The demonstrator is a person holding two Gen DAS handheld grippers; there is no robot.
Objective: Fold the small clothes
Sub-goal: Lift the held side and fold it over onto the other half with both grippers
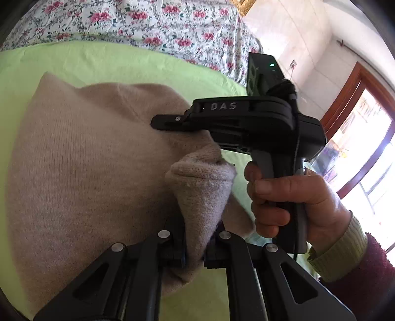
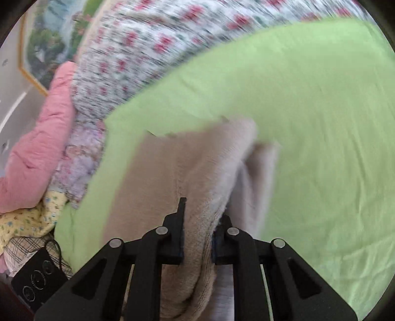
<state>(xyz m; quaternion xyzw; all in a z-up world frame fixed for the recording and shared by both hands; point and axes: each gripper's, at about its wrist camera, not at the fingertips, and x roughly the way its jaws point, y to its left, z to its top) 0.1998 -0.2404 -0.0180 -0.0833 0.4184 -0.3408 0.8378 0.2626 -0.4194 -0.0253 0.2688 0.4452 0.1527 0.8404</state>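
A beige knitted garment (image 1: 81,172) lies on a light green sheet (image 1: 111,64). My left gripper (image 1: 195,244) is shut on a folded edge of it, which bunches up between the fingers. My right gripper (image 2: 197,237) is shut on another edge of the same beige garment (image 2: 187,168), which hangs forward over the green sheet (image 2: 308,123). In the left wrist view the right gripper (image 1: 167,122) reaches over the garment from the right, held by a hand (image 1: 291,197). The right wrist view is motion-blurred.
A floral bedspread (image 1: 148,22) lies beyond the green sheet. A pink quilt (image 2: 42,138), yellow and checked cloths (image 2: 27,222) and a black device (image 2: 37,279) lie at the left. A wooden-framed window (image 1: 365,138) is at the right.
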